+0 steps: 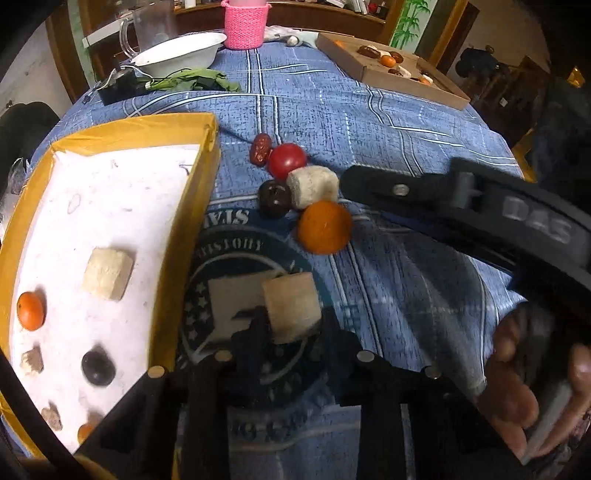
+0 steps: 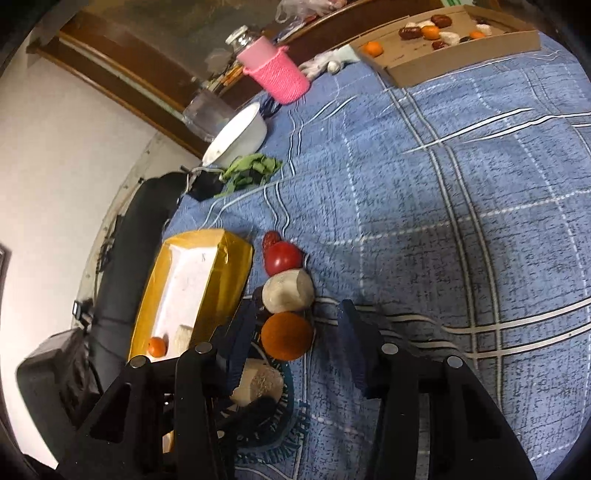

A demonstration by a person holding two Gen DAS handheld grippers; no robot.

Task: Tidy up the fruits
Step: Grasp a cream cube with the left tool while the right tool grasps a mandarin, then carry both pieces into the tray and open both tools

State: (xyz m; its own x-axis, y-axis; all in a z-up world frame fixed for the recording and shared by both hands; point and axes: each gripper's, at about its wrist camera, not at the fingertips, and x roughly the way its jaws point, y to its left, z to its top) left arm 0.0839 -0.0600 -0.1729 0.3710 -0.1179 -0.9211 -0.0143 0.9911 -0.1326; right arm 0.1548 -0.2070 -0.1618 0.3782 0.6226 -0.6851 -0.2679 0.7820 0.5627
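Observation:
My left gripper (image 1: 291,325) is shut on a pale beige cube (image 1: 291,306) and holds it above the blue cloth, just right of the yellow box (image 1: 184,229). The cube also shows in the right wrist view (image 2: 260,380). The box holds a beige cube (image 1: 107,273), a small orange (image 1: 31,310), a dark fruit (image 1: 98,367) and other bits. My right gripper (image 2: 295,332) is open around an orange (image 2: 287,335) on the cloth. Behind the orange lie a white chunk (image 2: 288,290), a red tomato (image 2: 282,256), a red date (image 2: 271,240) and a dark fruit (image 1: 274,197).
A cardboard tray (image 2: 461,61) with more fruit pieces sits at the far right of the table. A white bowl (image 1: 181,51), green leaves (image 1: 195,79), a black device (image 1: 116,86), a pink knitted cup (image 1: 245,24) and a clear jug (image 1: 151,26) stand at the back.

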